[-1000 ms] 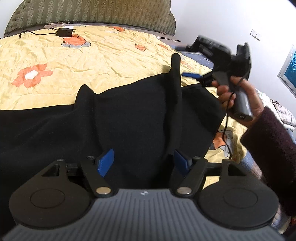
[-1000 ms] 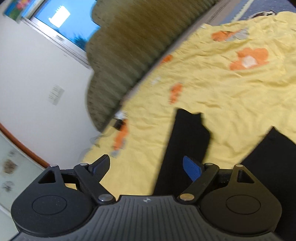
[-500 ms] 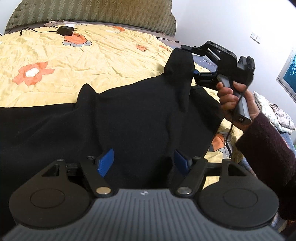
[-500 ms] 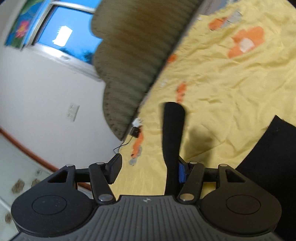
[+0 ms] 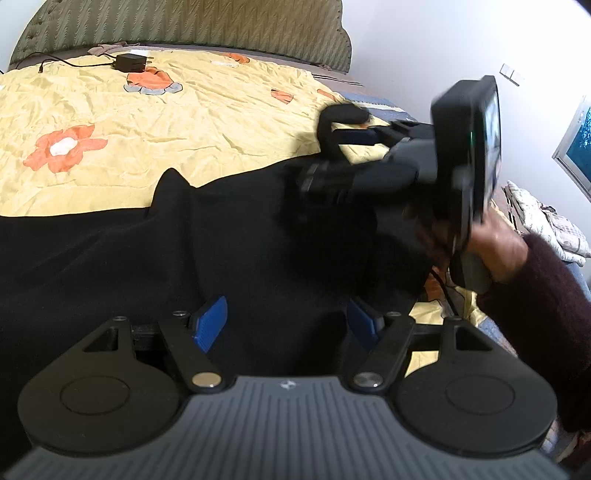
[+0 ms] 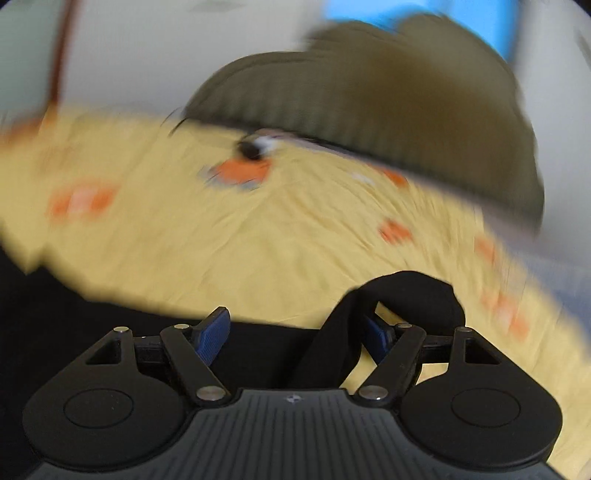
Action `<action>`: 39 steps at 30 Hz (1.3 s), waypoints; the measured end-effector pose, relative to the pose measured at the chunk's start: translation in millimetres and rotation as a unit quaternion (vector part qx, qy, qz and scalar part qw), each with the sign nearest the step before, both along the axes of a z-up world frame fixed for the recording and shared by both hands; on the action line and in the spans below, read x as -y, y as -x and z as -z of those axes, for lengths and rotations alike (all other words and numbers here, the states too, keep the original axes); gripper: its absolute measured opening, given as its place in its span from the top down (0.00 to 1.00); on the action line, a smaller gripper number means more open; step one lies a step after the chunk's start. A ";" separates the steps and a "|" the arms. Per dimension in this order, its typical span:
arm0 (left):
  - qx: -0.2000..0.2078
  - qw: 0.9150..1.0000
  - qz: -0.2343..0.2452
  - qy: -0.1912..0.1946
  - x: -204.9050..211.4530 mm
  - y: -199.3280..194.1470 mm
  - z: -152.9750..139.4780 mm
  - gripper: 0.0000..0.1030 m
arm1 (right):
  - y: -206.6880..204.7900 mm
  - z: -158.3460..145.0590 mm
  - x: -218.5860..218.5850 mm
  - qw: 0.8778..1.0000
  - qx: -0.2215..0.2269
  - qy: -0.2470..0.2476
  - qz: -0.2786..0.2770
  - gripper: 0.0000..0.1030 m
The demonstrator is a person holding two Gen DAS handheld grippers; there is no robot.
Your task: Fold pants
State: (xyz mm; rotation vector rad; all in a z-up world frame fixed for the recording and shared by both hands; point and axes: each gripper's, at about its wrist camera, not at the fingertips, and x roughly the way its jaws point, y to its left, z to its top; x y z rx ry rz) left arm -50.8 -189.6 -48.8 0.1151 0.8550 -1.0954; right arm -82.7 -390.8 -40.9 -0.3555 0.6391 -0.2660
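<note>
Yellow flowered bedding (image 5: 207, 122) is lying under black pants (image 5: 229, 251), which are sprawling rumpled across its near side. Left gripper (image 5: 286, 321) is hovering over the cloth, fingers spread wide. Right gripper (image 6: 291, 334) is also standing wide, a fold of pants draping over its right finger (image 6: 376, 336). Open bedding is stretching toward the green headboard (image 5: 207, 31).

A bed (image 5: 221, 122) with a yellow, orange-flowered cover carries black pants (image 5: 184, 251) spread across its near side. Near the green headboard (image 5: 184, 26) lies a black power adapter (image 5: 130, 62) with its cord.
</note>
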 end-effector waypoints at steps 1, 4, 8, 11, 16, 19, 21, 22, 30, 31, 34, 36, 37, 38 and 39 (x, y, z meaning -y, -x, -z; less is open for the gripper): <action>-0.002 1.000 0.000 0.001 -0.4 -0.5 -0.1 0.33 | 0.5 2.6 -9.6 1.000 -0.008 0.015 -0.014 0.28; -0.006 1.000 0.000 0.004 -2.0 -2.2 -0.4 0.33 | 9.0 -2.5 -9.7 0.999 -0.012 -0.015 -0.027 0.27; -0.009 1.000 0.004 0.009 -4.3 -4.1 0.4 0.33 | 29.4 -27.8 35.1 0.986 0.028 -0.162 -0.027 0.27; -0.013 1.000 0.004 0.013 -6.0 -5.0 0.9 0.33 | 34.0 -39.7 81.2 0.960 0.050 -0.274 -0.004 0.31; -0.018 1.000 0.003 0.018 -8.0 -6.1 1.8 0.32 | 7.4 -27.7 119.9 0.931 0.010 -0.365 -0.009 0.60; -0.020 1.000 0.002 0.019 -8.2 -6.6 1.4 0.32 | -2.8 -16.4 122.2 0.936 -0.002 -0.351 0.012 0.62; -0.021 1.000 0.003 0.019 -9.4 -7.4 1.5 0.32 | 3.0 -17.3 126.3 0.931 0.006 -0.365 0.016 0.62; -0.021 1.000 0.003 0.020 -9.3 -7.8 1.7 0.32 | 5.3 -17.4 128.7 0.930 0.011 -0.367 0.022 0.62; -0.023 1.000 0.003 0.021 -7.9 -8.3 2.6 0.32 | -19.3 -6.4 136.3 0.912 -0.010 -0.409 0.008 0.63; -0.022 1.000 0.003 0.021 -7.9 -7.8 2.6 0.32 | -25.1 -4.3 136.7 0.909 -0.013 -0.417 0.004 0.63; -0.019 1.000 0.003 0.019 -7.7 -6.8 2.7 0.32 | -36.0 0.8 142.0 0.898 0.001 -0.440 0.012 0.82; -0.019 1.000 0.003 0.018 -7.3 -6.6 2.2 0.32 | -37.1 4.4 144.0 0.899 0.007 -0.436 0.039 0.92; -0.018 1.000 0.002 0.017 -6.4 -6.2 1.7 0.32 | -33.2 2.8 141.8 0.902 0.014 -0.428 0.047 0.92; -0.016 1.000 0.000 0.016 -5.2 -5.6 0.8 0.32 | -27.7 -1.0 138.4 0.909 0.021 -0.413 0.053 0.93; -0.014 1.000 -0.001 0.016 -4.4 -4.5 -0.5 0.33 | -19.8 -7.0 133.8 0.915 0.032 -0.397 0.061 0.93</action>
